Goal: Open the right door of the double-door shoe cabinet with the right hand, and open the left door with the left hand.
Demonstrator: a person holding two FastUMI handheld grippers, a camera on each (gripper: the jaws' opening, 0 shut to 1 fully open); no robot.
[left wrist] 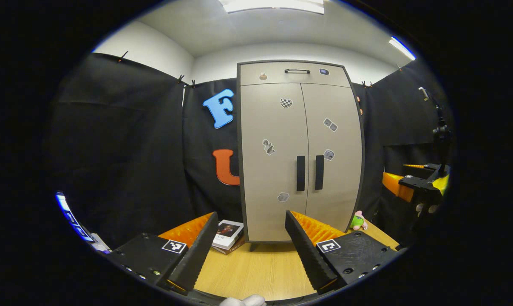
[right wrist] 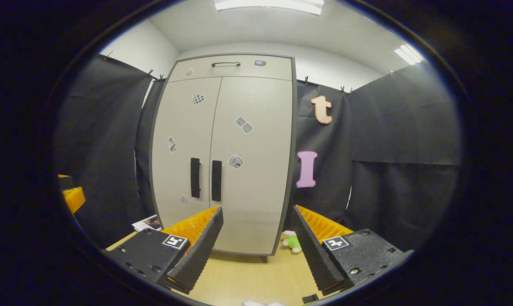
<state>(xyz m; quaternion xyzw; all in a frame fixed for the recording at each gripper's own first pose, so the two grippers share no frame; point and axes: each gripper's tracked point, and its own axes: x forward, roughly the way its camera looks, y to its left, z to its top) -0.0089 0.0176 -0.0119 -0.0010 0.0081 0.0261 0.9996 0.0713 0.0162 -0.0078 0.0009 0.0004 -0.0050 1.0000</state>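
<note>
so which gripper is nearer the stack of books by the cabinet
Left. The left gripper is open just before the books, left of the cabinet; the right gripper faces the cabinet's other side.

Beige shoe cabinet [left wrist: 299,153] with black door handles [left wrist: 301,173], checkered sticker [left wrist: 286,102]; orange-and-black fingers [left wrist: 196,250].

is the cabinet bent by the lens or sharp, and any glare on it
Left gripper view: the shoe cabinet is sharp, its right edge bowing outward from fisheye distortion, no glare on the doors. Right gripper view: the cabinet's left edge bows instead; the ceiling light is blown out white.
</note>
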